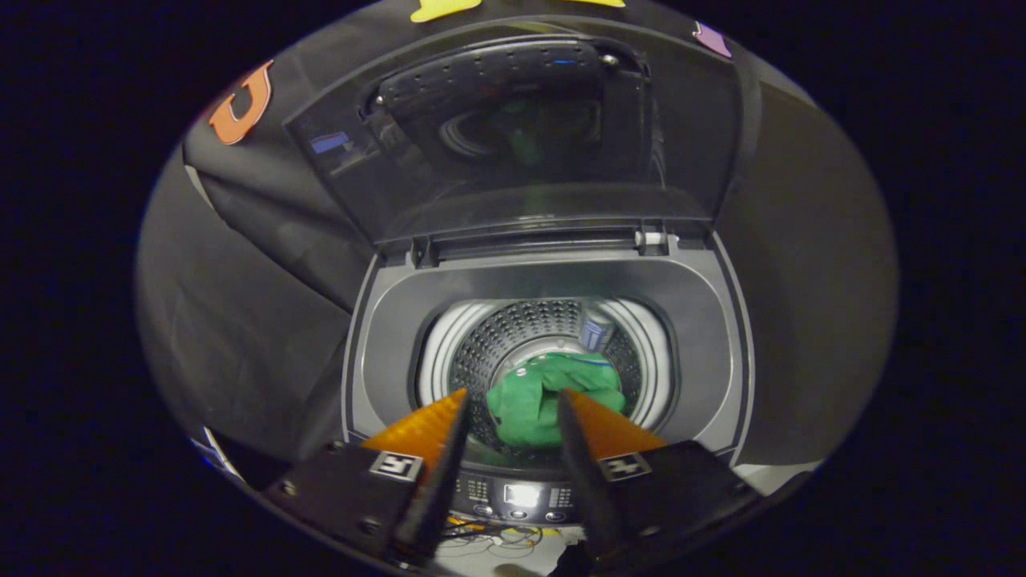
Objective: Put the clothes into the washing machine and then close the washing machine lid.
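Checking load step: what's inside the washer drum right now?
A crumpled green garment lies in the drum; whatever is under it is hidden. The open tool hovers above, holding nothing. Lid is up.

A handheld two-finger gripper [513,401] is seen from the camera mounted on it. Two tapered fingers [429,429] are shown narrowing to points, their outer faces covered in a ribbed, dotted texture, while the inner edges are lined by thin dark blades. Each finger is carried on a black, boxy mounting block [345,493], and a square black-and-white fiducial marker [395,463] is fixed on top of each block near the finger's base. Small round screw heads are set into the block surfaces. The jaws are parted, with a clear gap left between them
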The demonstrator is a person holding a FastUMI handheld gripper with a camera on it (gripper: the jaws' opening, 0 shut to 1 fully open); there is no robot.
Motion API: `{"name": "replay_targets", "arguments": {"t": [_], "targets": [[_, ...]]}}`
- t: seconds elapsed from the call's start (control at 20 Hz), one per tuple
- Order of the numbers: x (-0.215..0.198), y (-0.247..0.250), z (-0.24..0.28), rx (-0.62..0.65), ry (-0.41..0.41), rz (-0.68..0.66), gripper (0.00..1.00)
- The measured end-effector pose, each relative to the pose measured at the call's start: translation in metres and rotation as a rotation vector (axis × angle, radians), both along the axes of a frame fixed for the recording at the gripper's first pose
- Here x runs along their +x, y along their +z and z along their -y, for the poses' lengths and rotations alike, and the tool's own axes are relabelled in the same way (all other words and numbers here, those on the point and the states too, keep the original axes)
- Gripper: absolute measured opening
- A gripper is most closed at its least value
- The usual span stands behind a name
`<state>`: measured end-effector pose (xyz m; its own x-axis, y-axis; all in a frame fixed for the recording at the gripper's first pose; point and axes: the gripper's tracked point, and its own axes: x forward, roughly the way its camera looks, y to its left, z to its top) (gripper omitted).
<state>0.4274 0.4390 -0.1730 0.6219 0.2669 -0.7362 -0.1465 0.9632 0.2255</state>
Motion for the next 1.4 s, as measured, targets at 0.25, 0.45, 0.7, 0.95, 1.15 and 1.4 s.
{"name": "replay_targets", "arguments": {"t": [0.25, 0.45, 0.7, 0.95, 1.15, 1.4], "targets": [[-0.007, 0.012, 0.009, -0.015, 0.004, 0.043, 0.91], [-0.005, 0.036, 0.018, -0.018, 0.008, 0.100, 0.91], [-0.001, 0.079, 0.029, 0.000, 0.016, 0.170, 0.91], [0.017, 0.127, 0.036, -0.036, 0.027, 0.302, 0.91], [0.031, 0.168, 0.036, -0.044, 0.034, 0.414, 0.91], [0.056, 0.212, 0.031, -0.074, 0.033, 0.524, 0.91]]}}
